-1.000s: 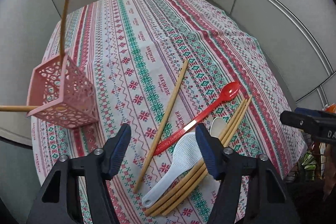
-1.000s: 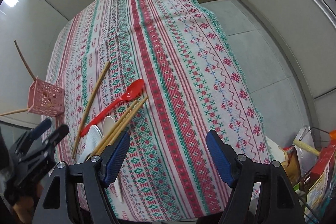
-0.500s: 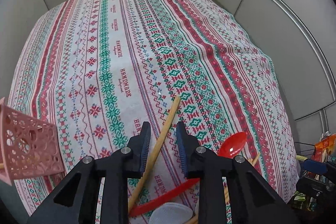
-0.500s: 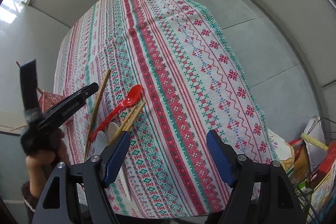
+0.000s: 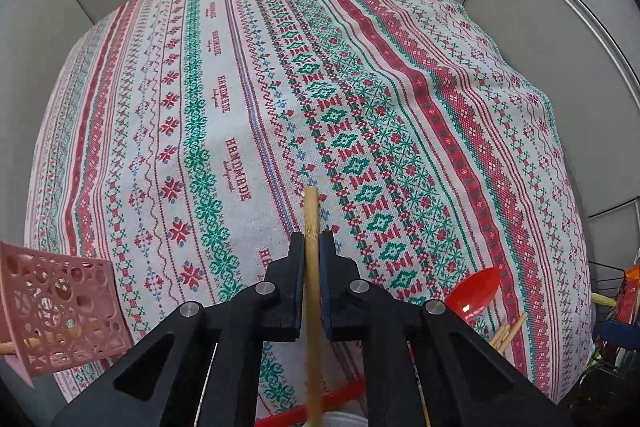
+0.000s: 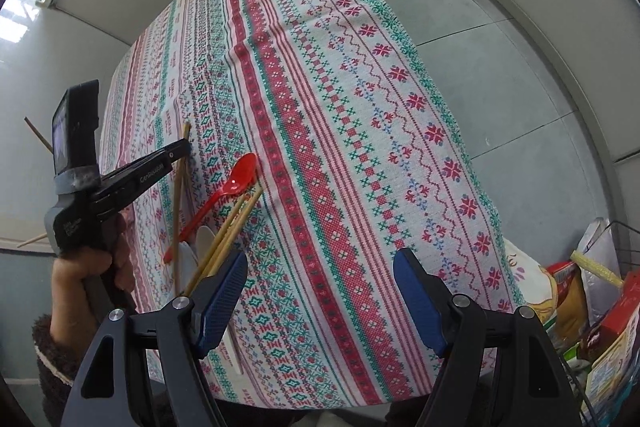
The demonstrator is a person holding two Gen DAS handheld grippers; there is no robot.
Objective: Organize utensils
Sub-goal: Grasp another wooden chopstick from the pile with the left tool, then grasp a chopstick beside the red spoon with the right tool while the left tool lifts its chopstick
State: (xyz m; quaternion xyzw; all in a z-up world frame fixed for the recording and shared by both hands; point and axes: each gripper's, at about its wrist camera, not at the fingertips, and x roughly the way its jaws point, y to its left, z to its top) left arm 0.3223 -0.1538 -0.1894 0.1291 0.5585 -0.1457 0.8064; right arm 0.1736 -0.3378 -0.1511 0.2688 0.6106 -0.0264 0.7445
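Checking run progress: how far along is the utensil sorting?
Early. Done: the pink perforated plastic holder already has at least one wooden stick in it. In hand: the left gripper is shut on a single wooden chopstick. Left: the red plastic spoon, the bundle of wooden chopsticks and a white spoon lie on the tablecloth; the right gripper is open, empty.

The cloth over the counter [image 5: 224,115] runs in long stripes of red, green and white cross-stitch: diamonds, snowflakes, zigzags, with "HANDMADE" in red. The chopstick [image 5: 311,227] is pale bamboo tan. The spoon [image 6: 236,179] is bright red, and a flat scoop [image 6: 204,239] beside it looks white, though it is mostly hidden. The holder [image 5: 60,311] is pink lattice. Each tool [image 6: 320,291] is black with blue pads.
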